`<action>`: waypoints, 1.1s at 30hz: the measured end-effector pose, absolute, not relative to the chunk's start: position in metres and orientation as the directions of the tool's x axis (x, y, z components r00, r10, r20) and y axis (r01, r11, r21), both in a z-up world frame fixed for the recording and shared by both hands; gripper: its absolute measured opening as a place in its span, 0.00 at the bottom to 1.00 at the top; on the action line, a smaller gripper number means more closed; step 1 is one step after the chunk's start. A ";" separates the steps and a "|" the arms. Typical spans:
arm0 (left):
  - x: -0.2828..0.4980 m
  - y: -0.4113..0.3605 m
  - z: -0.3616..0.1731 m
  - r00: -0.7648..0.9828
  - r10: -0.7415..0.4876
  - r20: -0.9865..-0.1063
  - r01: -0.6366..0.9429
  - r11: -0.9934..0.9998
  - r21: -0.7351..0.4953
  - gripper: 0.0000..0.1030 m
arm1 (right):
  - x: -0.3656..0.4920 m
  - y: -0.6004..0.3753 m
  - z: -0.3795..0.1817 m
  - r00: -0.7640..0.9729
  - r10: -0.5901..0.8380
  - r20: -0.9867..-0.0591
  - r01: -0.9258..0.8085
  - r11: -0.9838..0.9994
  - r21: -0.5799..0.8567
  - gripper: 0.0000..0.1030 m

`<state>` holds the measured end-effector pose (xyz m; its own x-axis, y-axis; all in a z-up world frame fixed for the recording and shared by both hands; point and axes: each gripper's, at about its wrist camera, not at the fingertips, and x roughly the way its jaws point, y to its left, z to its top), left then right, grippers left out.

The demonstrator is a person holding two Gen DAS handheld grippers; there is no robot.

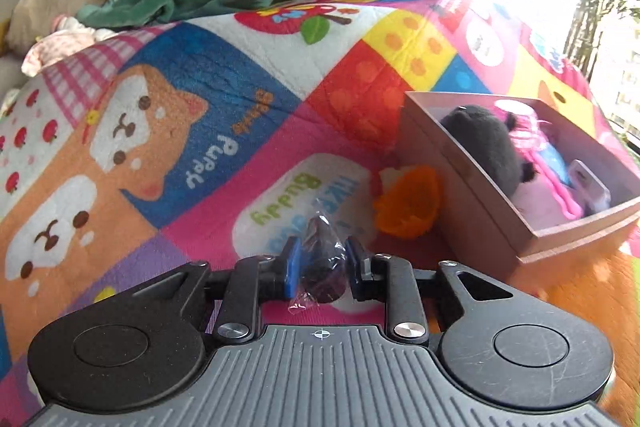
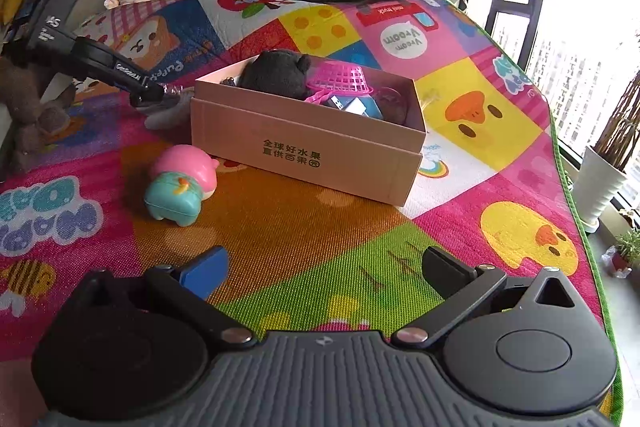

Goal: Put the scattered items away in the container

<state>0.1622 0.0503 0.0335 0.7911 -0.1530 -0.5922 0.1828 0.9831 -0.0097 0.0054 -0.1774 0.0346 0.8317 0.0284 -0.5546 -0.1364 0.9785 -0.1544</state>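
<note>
- Left gripper (image 1: 320, 269) has its jaws squeezed tight on a small dark item sealed in clear plastic wrap (image 1: 322, 267), held just above the play mat (image 1: 240, 107), short of the cardboard box (image 1: 472, 195)
- Wrapped item looks light and a bit squashy; crinkly film is likely slippery, so a grip across its thick middle seems safest
- Right gripper (image 2: 324, 269) stands with jaws spread wide, holding nothing
- Pink-and-teal toy (image 2: 182, 185) lies on the mat just beside the box; probably hard, smooth plastic, best taken across its narrower body
- Orange piece (image 1: 408, 201) rests against the box wall, looks light
</note>
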 end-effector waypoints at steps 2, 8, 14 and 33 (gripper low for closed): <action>0.131 0.050 0.035 0.773 -0.212 -0.597 0.230 0.972 -0.047 0.26 | 0.003 -0.174 0.036 0.834 0.040 -0.550 -0.151 0.976 -0.159 1.00; 0.058 0.050 0.027 0.713 -0.336 -0.615 0.297 0.940 -0.170 0.30 | 0.007 -0.155 0.043 0.823 0.118 -0.555 -0.237 0.960 -0.148 1.00; 0.042 0.053 0.014 0.716 -0.282 -0.638 0.250 0.958 -0.142 0.60 | 0.024 -0.128 0.056 0.792 0.227 -0.567 -0.330 0.940 -0.085 0.83; 0.043 0.023 0.014 0.706 -0.305 -0.639 0.259 0.951 -0.168 1.00 | 0.037 -0.165 0.047 0.746 0.165 -0.645 -0.218 0.976 -0.003 0.47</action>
<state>0.0429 0.0231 0.0138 0.7059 -0.3050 -0.6393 0.2590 0.9512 -0.1679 0.0373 -0.1652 0.0470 0.7464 0.1652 -0.6446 -0.2185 0.9758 -0.0028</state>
